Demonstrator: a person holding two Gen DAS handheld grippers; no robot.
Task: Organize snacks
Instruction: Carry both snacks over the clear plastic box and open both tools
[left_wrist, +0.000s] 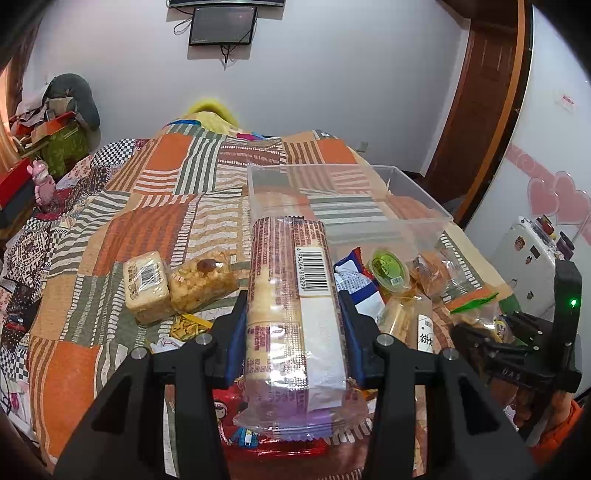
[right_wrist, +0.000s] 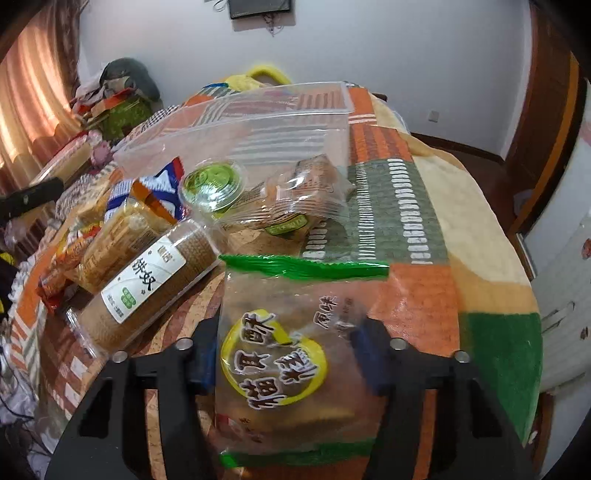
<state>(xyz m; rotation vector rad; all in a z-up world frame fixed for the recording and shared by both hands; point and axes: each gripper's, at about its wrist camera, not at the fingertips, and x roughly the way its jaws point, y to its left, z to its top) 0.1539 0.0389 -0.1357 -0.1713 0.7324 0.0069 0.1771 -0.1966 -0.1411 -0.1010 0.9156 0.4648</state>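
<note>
Left gripper is clamped on a long biscuit pack, blue pads pressing both its sides, barcode facing up, the pack's far end pointing toward the clear bin. The pack is held above the quilt, with a red packet lying under its near end.

Over on the right, the right gripper is closed on a green-edged bag, fingers squeezing the clear wrapper from either side; the yellow ring logo sits right between them. The bag hangs over the quilt's orange and green patches, short of the bin.

The bin sits on the quilt ahead of both grippers; nothing can be made out inside it, only the quilt pattern showing through its walls. Just in front of it, a green-lidded cup rests beside a wrapped pastry. Nearer the right gripper lies a cracker roll with a white label, tilted, next to a blue-and-white packet.

In the left view, two small cakes sit touching each other on the quilt, left of the held pack and well apart from the bin. The right gripper shows at the far right edge with its bag.
</note>
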